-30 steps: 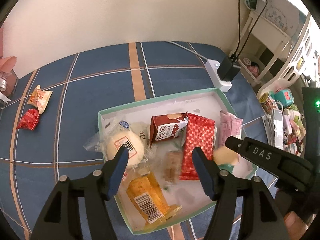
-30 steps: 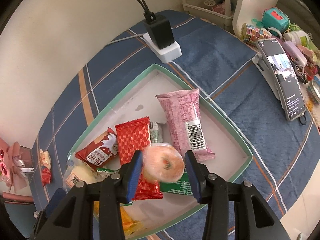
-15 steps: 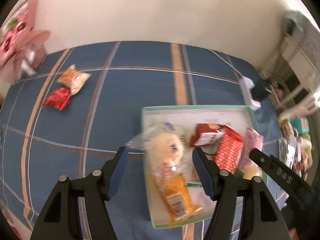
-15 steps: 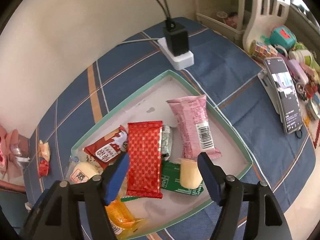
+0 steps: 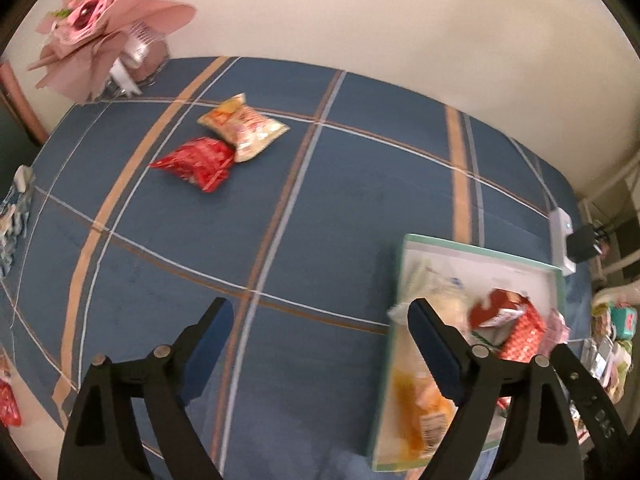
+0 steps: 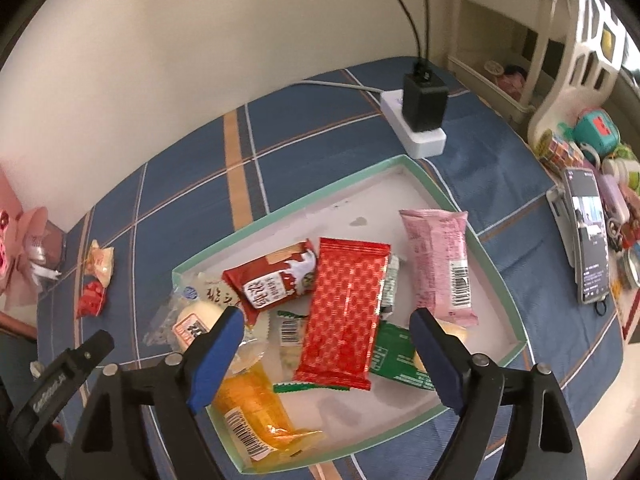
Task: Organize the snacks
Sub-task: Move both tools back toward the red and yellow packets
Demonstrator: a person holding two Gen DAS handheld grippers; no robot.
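Observation:
A green-rimmed white box [image 6: 440, 196] holds several snack packs, among them a red checked pack [image 6: 348, 312], a pink pack [image 6: 440, 260] and an orange pack [image 6: 252, 412]. My right gripper [image 6: 326, 320] hangs above them, its jaws opening with nothing between them. A pale round snack [image 6: 452, 330] lies in the box, partly hidden by the right finger. My left gripper [image 5: 316, 316] is over bare blue cloth left of the box [image 5: 400, 280], its jaws also opening and empty. Farther left on the cloth lie a red packet [image 5: 196, 158] and a yellow packet [image 5: 242, 128].
A white power strip with a black charger [image 6: 424, 120] sits behind the box. A phone [image 6: 588, 240] and small toys crowd the right side. A pink paper bouquet [image 5: 104, 20] stands at the far left corner. More packets [image 5: 12, 216] lie at the table's left edge.
The right gripper let go of the round pale snack, which now lies in the box, and its jaws spread. The left gripper swung left off the box and opened wider.

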